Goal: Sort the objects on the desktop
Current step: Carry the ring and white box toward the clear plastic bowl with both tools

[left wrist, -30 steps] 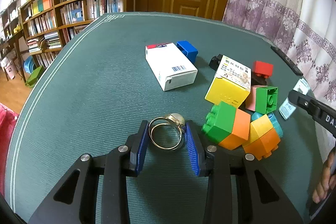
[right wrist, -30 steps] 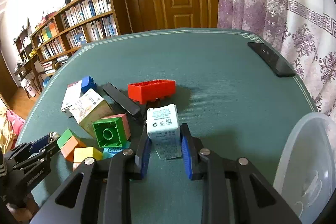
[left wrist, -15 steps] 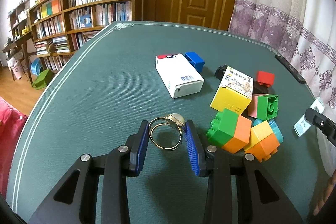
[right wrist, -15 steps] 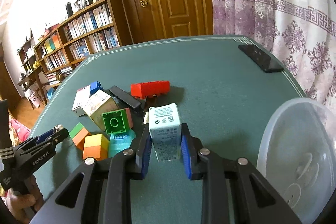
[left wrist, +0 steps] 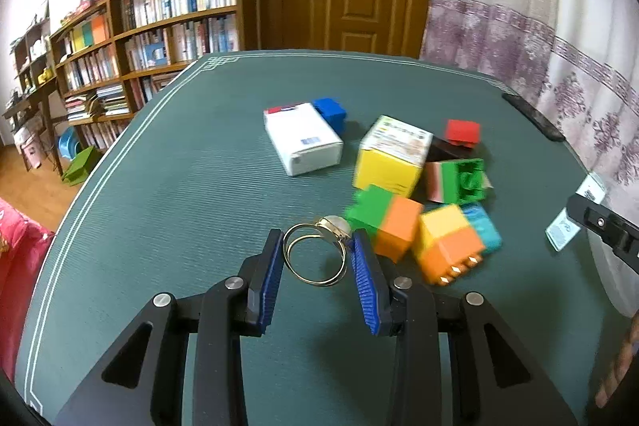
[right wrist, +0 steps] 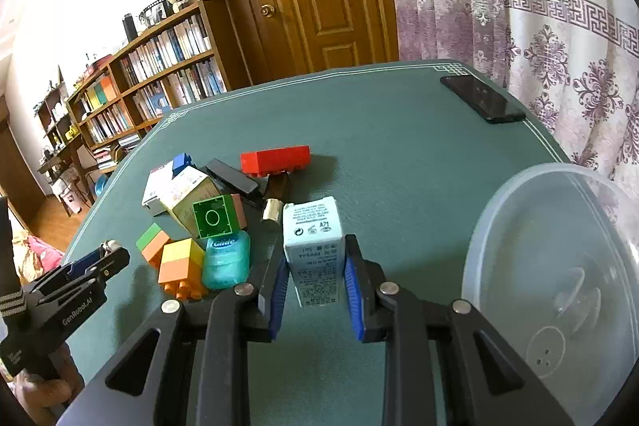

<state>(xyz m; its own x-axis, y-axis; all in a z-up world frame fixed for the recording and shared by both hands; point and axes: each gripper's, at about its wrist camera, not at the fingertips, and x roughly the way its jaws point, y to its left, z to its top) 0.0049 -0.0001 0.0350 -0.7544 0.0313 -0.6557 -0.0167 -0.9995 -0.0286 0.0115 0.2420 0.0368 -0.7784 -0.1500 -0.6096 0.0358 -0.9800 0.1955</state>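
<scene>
Right wrist: my right gripper [right wrist: 315, 276] pinches the small white carton [right wrist: 314, 250], held above the table [right wrist: 399, 130] near its right edge, beside the clear bowl [right wrist: 559, 266]. Left gripper [left wrist: 317, 264] clamps the gold ring [left wrist: 315, 254]. Mid-carry, I judge; next, w/ care, drop carton into bowl.

The right tool [right wrist: 315, 278], clamped on the small white box [right wrist: 315, 250], has risen from the worktop [right wrist: 399, 146]; the clear bowl [right wrist: 559, 286] now fills more of the lower right frame.
</scene>
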